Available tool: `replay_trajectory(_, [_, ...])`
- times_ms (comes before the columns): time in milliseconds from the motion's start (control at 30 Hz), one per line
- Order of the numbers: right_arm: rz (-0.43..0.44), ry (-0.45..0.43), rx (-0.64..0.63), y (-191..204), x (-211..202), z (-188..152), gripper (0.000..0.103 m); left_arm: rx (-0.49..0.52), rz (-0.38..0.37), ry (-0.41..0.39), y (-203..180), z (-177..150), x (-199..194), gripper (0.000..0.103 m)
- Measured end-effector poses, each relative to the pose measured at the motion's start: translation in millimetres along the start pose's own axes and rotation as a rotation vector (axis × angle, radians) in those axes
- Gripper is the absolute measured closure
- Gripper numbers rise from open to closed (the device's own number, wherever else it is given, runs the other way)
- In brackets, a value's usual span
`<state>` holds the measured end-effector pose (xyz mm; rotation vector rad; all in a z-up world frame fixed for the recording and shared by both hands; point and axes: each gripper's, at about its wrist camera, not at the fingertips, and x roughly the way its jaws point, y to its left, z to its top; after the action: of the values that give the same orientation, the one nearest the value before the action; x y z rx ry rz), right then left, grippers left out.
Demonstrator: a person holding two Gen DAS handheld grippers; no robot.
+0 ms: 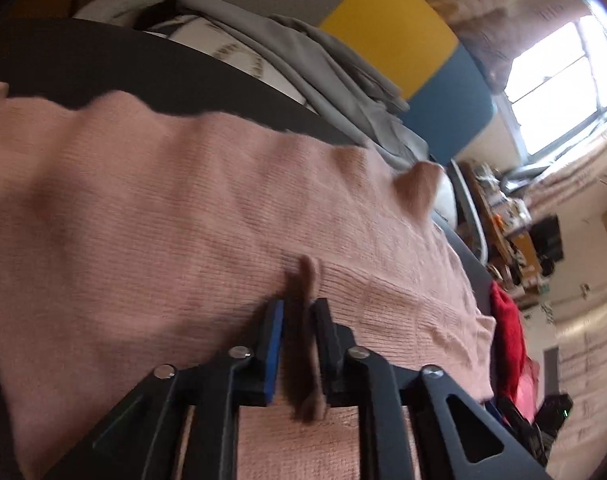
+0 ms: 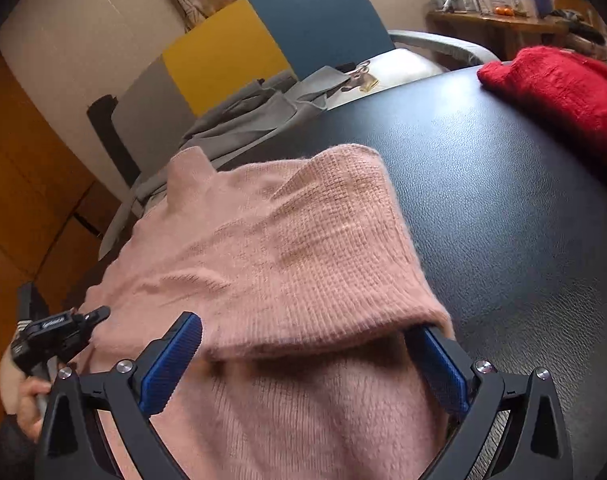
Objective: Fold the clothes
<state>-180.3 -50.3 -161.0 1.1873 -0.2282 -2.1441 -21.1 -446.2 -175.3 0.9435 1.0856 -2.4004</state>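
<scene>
A pink knit sweater (image 1: 151, 216) lies spread on the dark table (image 1: 103, 68). My left gripper (image 1: 299, 312) is shut on a pinched fold of the pink sweater, which sticks out between the pads. In the right wrist view the same sweater (image 2: 287, 240) lies folded over on the black table (image 2: 503, 184). My right gripper (image 2: 311, 340) is open, its blue pads wide apart, with a folded edge of the sweater lying across the gap. The left gripper's body (image 2: 59, 332) and the hand holding it show at the left edge.
A red knit garment (image 2: 563, 92) lies at the table's far right; it also shows in the left wrist view (image 1: 507, 340). Grey clothes (image 2: 255, 116) are heaped on a chair with yellow and blue panels (image 2: 271, 40). A cluttered wooden shelf (image 2: 499, 20) stands behind.
</scene>
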Motion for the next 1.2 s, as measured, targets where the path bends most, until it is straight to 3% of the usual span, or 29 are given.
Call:
replay_trajectory(100, [0.039,-0.014,0.024,-11.2,-30.4,-5.9,0.000,-0.001,0.021,-0.037,-0.8,-3.4,-13.6,0.084])
replay_trajectory(167, [0.019,-0.046,0.005,-13.1,-51.7,-6.3,0.000,-0.002,0.035,-0.062,-1.3,-5.7,-22.6,0.083])
replay_trajectory(333, [-0.031,-0.107,-0.145,15.5,-65.0,12.9,0.000,0.206,0.047,-0.049,-55.1,-13.2,-4.8,0.082])
replay_trajectory(467, [-0.043,-0.079,-0.286,53.4,-28.0,37.6,0.000,0.342,0.086,-0.030,-87.2,-19.8,13.5,0.082])
replay_trajectory(600, [-0.080,-0.014,-0.365,70.9,22.1,58.9,0.000,0.393,0.142,-0.009,-84.2,-23.3,19.5,0.082])
replay_trajectory(733, [-0.115,0.045,-0.360,65.2,59.8,71.5,0.000,0.371,0.198,0.051,-62.8,-27.8,37.7,0.082])
replay_trajectory(867, [-0.184,0.108,-0.329,44.6,88.7,73.0,0.000,0.335,0.165,-0.003,-49.7,-37.0,33.2,0.081])
replay_trajectory(1067, [-0.222,0.099,-0.346,39.3,97.5,64.5,0.000,0.144,0.087,-0.065,-21.4,-39.5,-8.0,0.081])
replay_trajectory(1200, [-0.239,0.088,-0.360,43.2,97.3,63.5,0.000,0.012,0.033,-0.106,-2.0,-40.8,-37.0,0.074])
